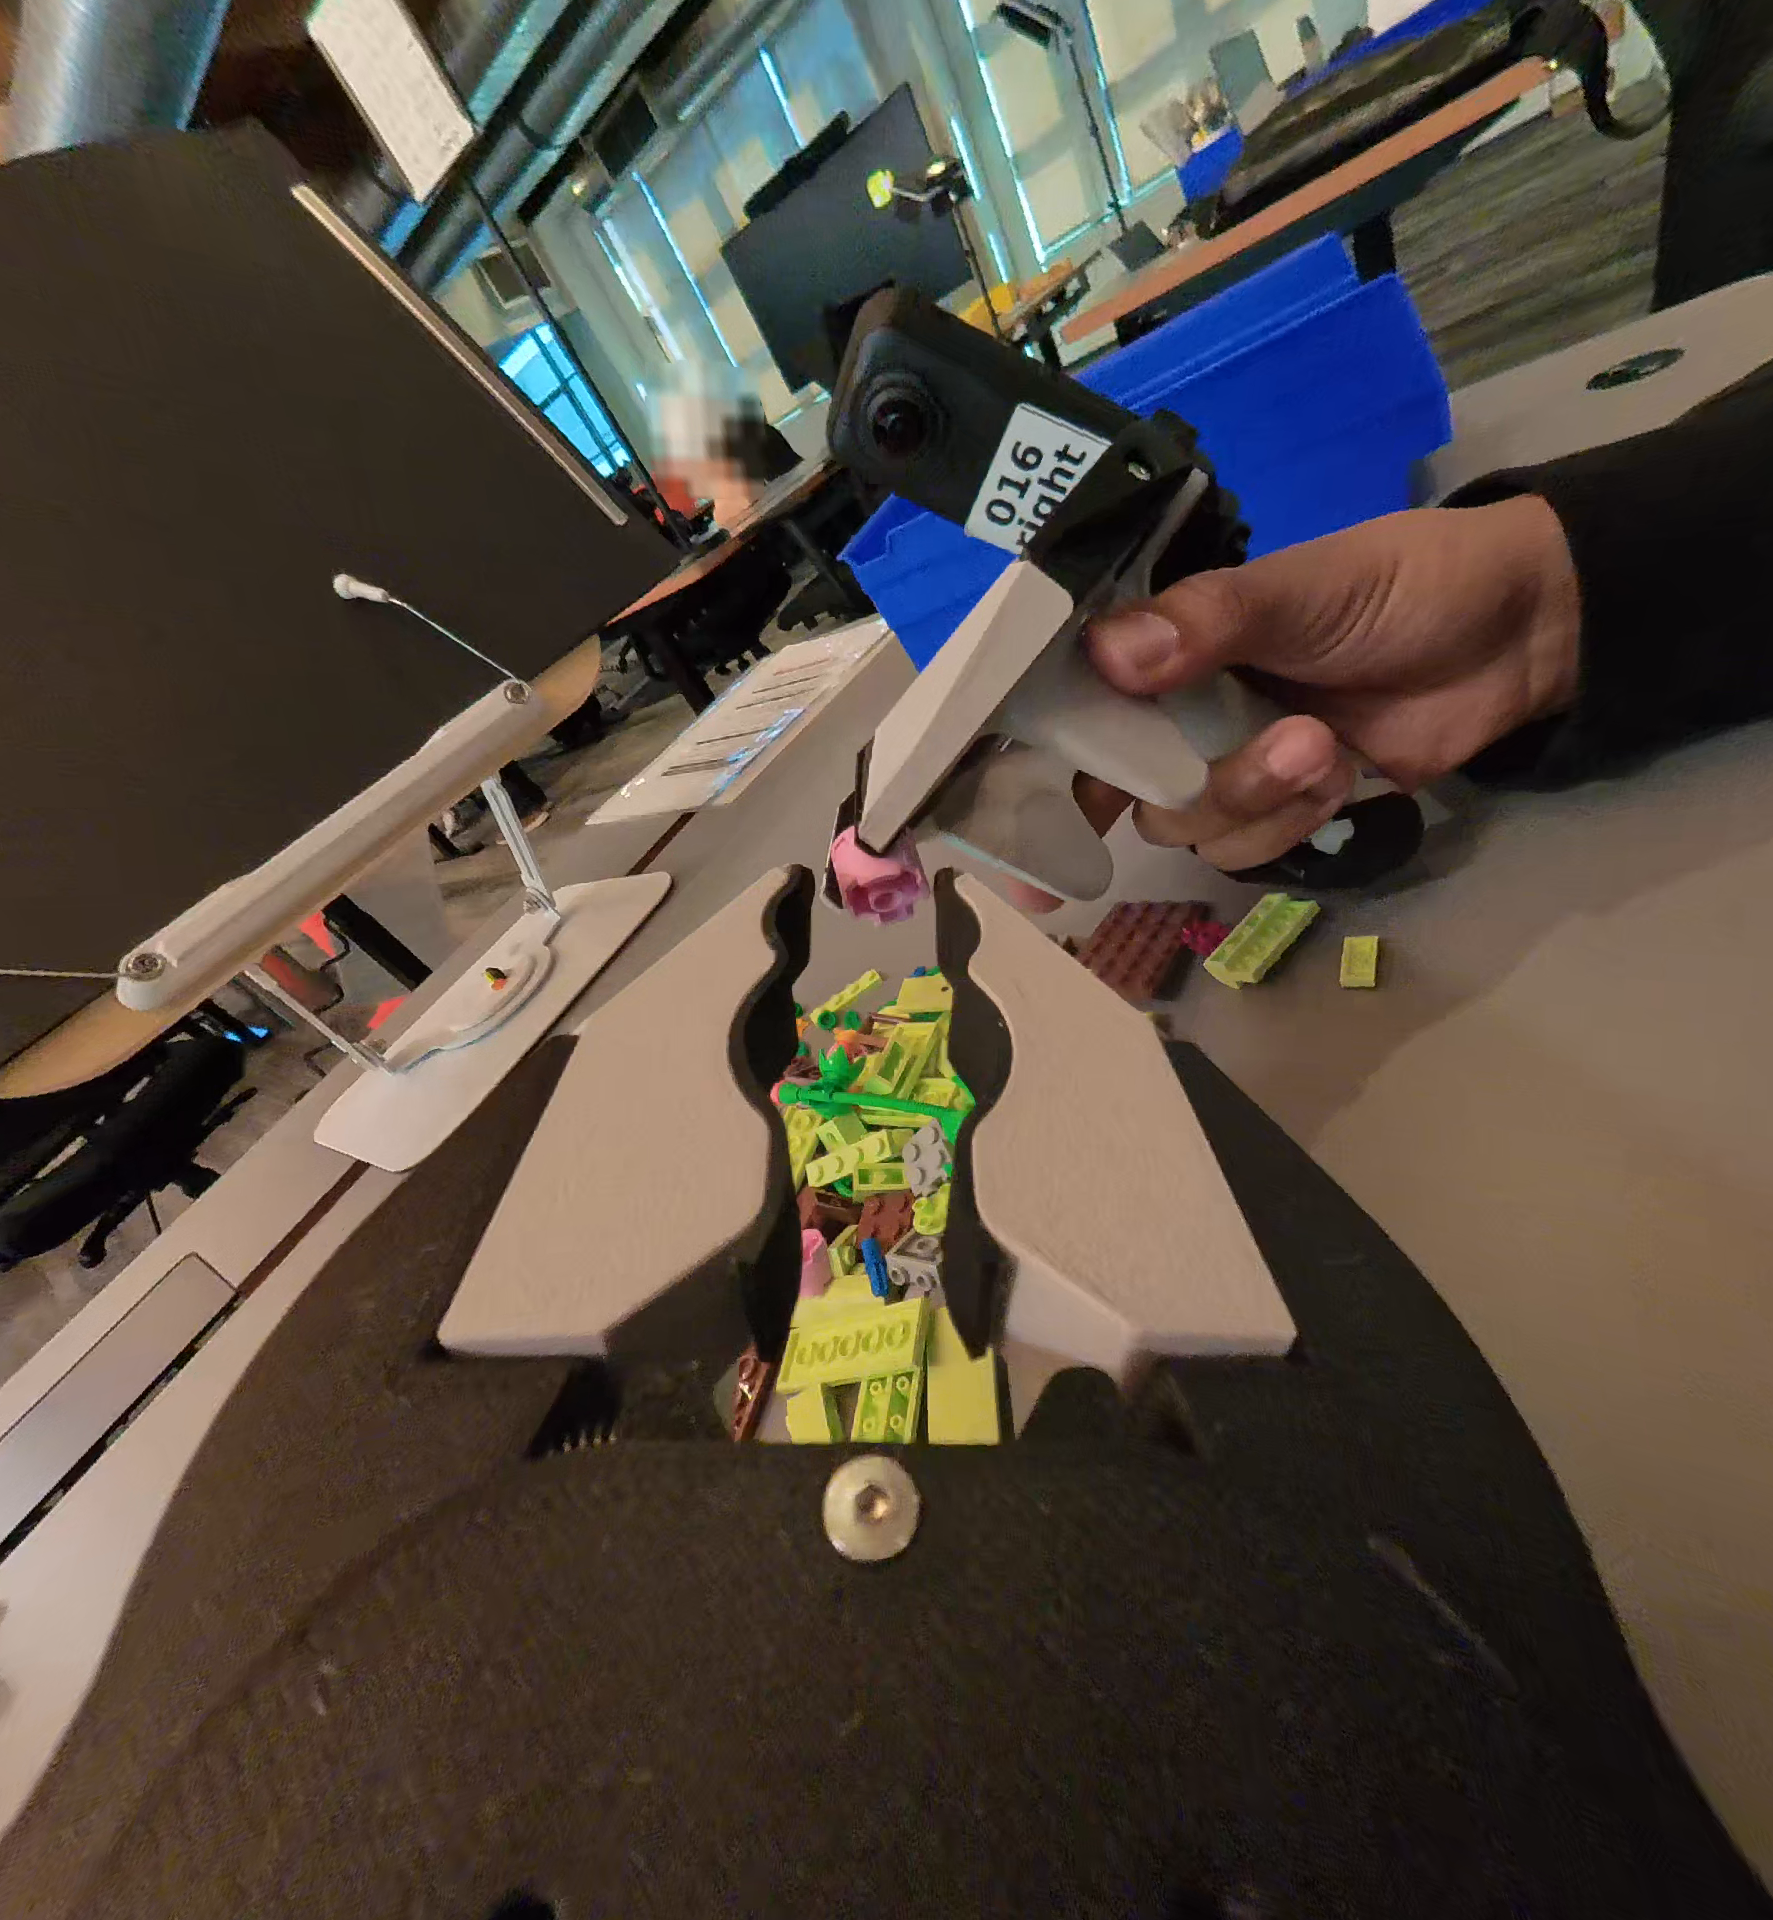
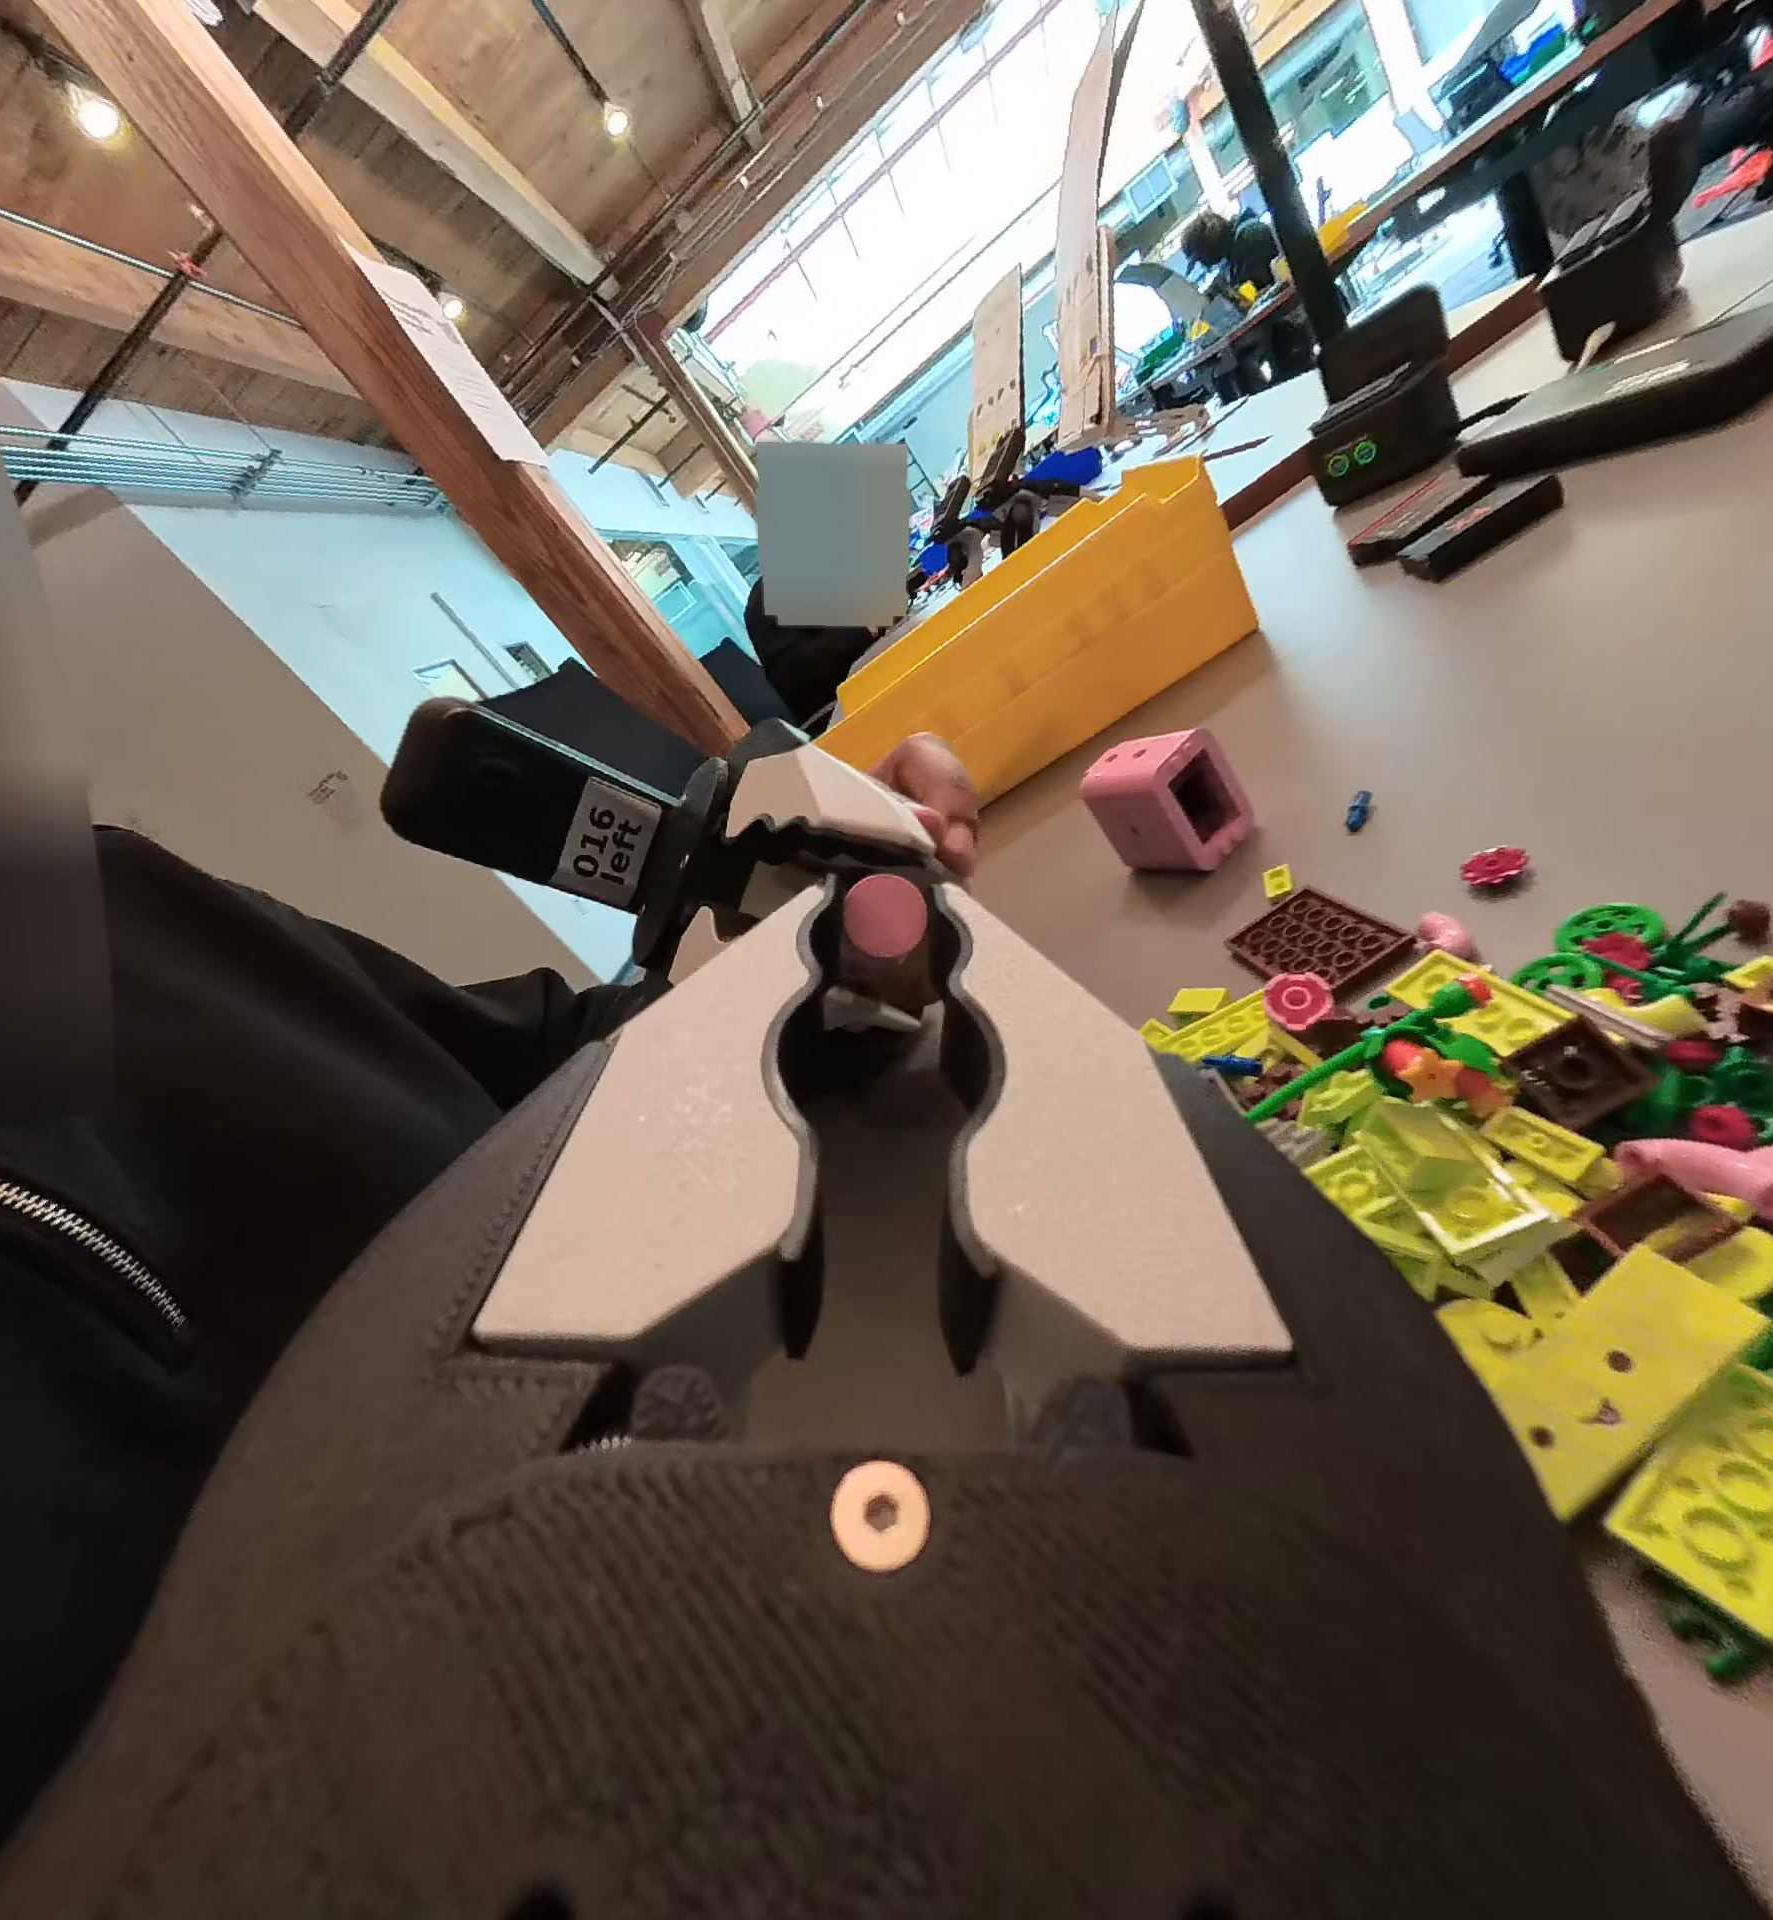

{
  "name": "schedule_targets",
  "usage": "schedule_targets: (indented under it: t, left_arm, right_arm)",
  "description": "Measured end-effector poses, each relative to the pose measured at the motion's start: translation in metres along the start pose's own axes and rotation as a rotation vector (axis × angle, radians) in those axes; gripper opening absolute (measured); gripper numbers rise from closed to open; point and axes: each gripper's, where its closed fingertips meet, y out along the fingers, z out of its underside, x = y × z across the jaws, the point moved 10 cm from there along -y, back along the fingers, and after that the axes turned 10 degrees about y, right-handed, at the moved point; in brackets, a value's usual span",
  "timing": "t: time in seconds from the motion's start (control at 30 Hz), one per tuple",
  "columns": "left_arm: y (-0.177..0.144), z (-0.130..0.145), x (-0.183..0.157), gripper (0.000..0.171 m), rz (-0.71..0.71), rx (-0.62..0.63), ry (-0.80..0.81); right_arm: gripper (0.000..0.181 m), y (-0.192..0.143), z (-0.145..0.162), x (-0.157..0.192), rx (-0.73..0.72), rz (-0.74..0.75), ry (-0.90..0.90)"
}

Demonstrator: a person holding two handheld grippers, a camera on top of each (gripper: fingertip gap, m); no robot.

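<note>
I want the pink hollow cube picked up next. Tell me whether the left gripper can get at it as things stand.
Probably yes. The pink hollow cube stands alone on bare table, clear of the brick pile. The left gripper is open and empty, though the right gripper, shut on a pink piece, sits close before it.

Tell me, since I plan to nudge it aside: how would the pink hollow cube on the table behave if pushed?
The pink hollow cube looks like hard plastic, so probably stiff. Its square opening suggests it is light. Resting on a flat face on the smooth table, it would likely slide rather than roll.
</note>
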Motion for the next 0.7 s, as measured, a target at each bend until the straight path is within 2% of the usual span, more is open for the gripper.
schedule_targets:
  t: [0.27,0.37,0.47,0.6,0.7]
  left_arm:
    - [-0.002,-0.002,0.002,0.014,0.018,-0.026,-0.022]
    - [-0.005,-0.004,0.006,0.014,0.029,-0.043,-0.065]
    - [-0.006,-0.003,0.007,0.014,0.046,-0.032,-0.077]
    - [-0.004,-0.004,0.004,0.014,0.072,-0.016,-0.069]
    - [-0.003,-0.004,0.003,0.014,0.07,-0.014,-0.058]
  right_arm:
    - [0.013,0.001,0.001,-0.001,0.007,-0.046,0.048]
    - [0.028,-0.005,0.0,-0.004,-0.005,-0.059,0.091]
    - [0.026,-0.009,-0.002,-0.005,-0.024,-0.074,0.105]
    - [0.022,-0.005,0.001,-0.003,0.027,-0.066,0.081]
    - [0.012,-0.003,0.003,-0.002,0.045,-0.079,0.09]
